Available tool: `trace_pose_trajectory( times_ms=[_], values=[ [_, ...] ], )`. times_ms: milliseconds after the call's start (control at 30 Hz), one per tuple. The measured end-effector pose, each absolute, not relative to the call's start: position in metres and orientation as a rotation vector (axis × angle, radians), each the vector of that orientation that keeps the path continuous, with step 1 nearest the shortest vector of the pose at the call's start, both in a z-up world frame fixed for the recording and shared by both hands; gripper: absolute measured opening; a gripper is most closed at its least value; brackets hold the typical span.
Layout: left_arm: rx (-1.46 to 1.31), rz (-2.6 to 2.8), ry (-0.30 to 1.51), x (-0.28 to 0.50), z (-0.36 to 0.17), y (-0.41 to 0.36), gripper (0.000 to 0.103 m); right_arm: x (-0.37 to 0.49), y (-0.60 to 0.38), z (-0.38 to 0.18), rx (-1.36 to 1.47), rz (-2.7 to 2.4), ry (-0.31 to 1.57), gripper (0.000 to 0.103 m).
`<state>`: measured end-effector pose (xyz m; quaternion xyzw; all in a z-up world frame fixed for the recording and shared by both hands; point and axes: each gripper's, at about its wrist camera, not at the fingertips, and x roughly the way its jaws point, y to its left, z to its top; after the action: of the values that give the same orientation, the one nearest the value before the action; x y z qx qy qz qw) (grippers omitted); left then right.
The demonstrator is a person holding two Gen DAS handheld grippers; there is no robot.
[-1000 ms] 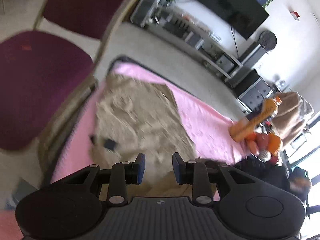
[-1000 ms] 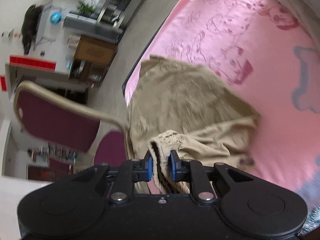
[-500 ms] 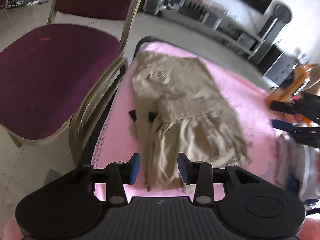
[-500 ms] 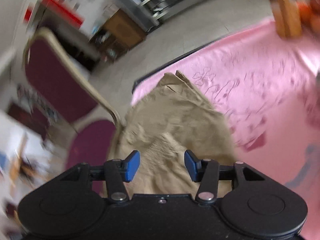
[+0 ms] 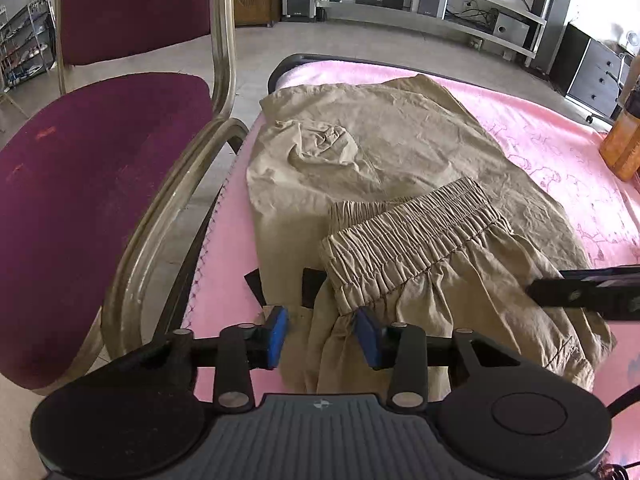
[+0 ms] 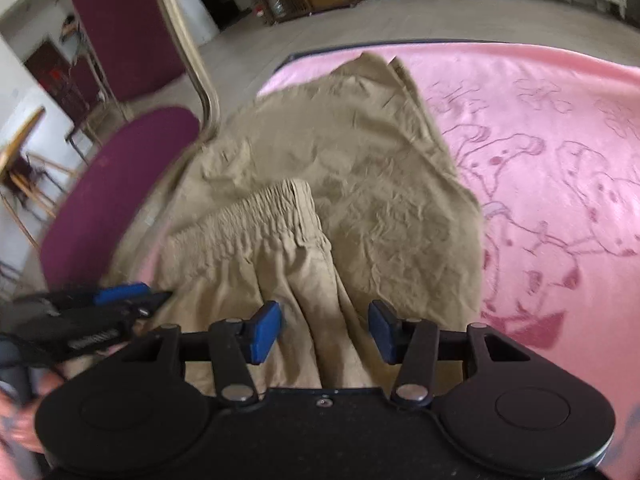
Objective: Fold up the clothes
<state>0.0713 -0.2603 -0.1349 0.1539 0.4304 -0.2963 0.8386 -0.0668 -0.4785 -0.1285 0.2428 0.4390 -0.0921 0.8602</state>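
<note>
- Left gripper [image 5: 322, 334]: jaws apart, gripping nothing; khaki cloth lies between and just beyond its blue pads [image 5: 277, 331].
- Right gripper [image 6: 324, 330]: jaws likewise spread and empty, poised over the same cloth.
- Khaki shorts [image 5: 400, 184]: spread on the pink blanket [image 5: 560, 152] directly ahead of both grippers, with the upper part doubled back.
- Elastic waistband [image 5: 416, 236]: lies crosswise just ahead of the left gripper, its long axis running from near-left to far-right; its near end is closest to the left pads.
- Judgement: the left gripper is nearer the waistband corner; the right is better placed for the far end.
- Maroon chair [image 5: 80, 200]: left of the left gripper, beside the blanket edge.
- Orange bottle [image 5: 622, 140]: far right.
</note>
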Motion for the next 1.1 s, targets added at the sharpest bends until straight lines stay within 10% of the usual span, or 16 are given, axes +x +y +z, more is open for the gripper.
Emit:
trace_pose_trajectory(
  times_ms=[133,200,267,400,733,900,1100],
  values=[
    [0.417,-0.624,0.844,0.060,-0.139,-0.272,0.032,-0.066,-0.459,-0.140,0.387,-0.184,0.906,0.043],
    [0.460,-0.620,0.804,0.052,-0.140,-0.277,0.028,-0.071,-0.452,-0.139,0.365,-0.177,0.892,0.009],
    [0.491,-0.617,0.753,0.042,-0.138,-0.279,0.021,-0.081,-0.445,-0.131,0.366,-0.212,0.850,0.005],
    [0.467,-0.673,0.659,0.026,-0.124,-0.278,0.006,-0.110,-0.432,-0.107,0.388,-0.264,0.722,0.004],
    [0.423,-0.597,0.774,0.032,-0.125,-0.266,0.041,-0.101,-0.449,-0.138,0.490,-0.378,0.842,0.008],
    [0.298,-0.556,0.819,0.030,-0.109,-0.231,0.045,-0.131,-0.442,-0.100,0.434,-0.371,0.802,0.036],
    [0.181,-0.529,0.865,0.007,-0.108,-0.189,0.000,-0.175,-0.446,-0.079,0.439,-0.349,0.663,0.021]
  ],
)
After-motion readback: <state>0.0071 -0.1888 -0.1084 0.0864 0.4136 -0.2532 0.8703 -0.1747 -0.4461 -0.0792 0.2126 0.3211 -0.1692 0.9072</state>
